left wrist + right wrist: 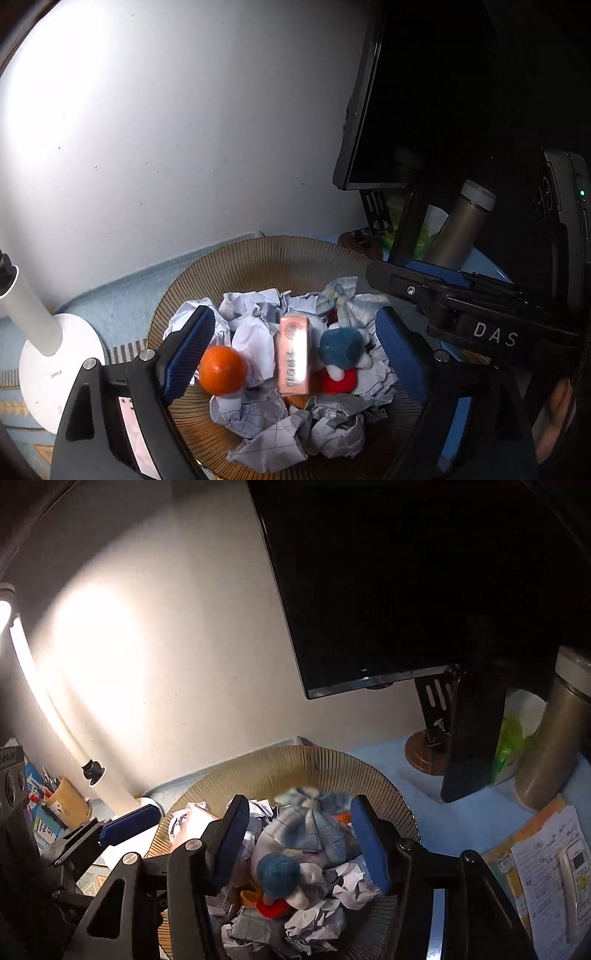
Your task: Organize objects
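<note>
Pale blue table (476, 823), ribbed amber bowl (295, 768) at centre, white lamp base (48, 373) at nine o'clock, metal flask (554, 734) at two o'clock, papers (546, 871) and white remote (574, 871) at four o'clock, round wooden stand foot (421, 755) at one o'clock.

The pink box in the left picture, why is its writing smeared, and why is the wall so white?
Left wrist view: the pink box is motion-blurred, its print unreadable. Right wrist view: a lamp throws a glaring patch on the wall; the monitor stays black.
</note>
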A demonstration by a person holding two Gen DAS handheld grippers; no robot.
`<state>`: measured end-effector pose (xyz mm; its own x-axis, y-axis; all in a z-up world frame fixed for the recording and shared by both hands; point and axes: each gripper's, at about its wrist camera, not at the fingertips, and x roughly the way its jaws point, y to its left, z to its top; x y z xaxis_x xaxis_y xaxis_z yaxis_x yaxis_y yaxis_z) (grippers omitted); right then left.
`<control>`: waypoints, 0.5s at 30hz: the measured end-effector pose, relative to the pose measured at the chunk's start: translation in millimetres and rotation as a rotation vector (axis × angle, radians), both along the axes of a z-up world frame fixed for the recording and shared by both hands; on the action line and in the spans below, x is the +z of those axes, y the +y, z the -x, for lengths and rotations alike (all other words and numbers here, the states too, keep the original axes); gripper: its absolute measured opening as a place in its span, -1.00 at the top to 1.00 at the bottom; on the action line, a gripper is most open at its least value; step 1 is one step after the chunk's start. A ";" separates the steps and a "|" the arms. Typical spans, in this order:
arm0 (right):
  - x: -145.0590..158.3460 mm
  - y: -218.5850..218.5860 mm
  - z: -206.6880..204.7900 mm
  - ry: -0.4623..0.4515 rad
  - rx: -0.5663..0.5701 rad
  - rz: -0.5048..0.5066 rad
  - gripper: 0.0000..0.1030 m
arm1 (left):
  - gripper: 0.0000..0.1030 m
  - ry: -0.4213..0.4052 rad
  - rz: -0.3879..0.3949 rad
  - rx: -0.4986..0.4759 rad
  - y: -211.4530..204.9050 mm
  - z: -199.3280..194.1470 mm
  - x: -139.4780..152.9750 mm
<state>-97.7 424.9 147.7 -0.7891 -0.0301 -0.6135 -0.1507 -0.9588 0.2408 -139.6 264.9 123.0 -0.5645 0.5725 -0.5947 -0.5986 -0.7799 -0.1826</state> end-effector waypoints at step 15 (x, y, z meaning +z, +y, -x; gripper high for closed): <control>25.2 -53.0 -87.4 0.033 0.098 0.007 -0.08 | -0.70 0.092 -0.138 0.162 -132.6 -98.4 54.5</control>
<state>-10.3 371.9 172.9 -0.8019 -0.1125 -0.5868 -0.0482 -0.9667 0.2513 -41.2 132.3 177.5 -0.7040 0.5423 -0.4587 -0.4865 -0.8387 -0.2449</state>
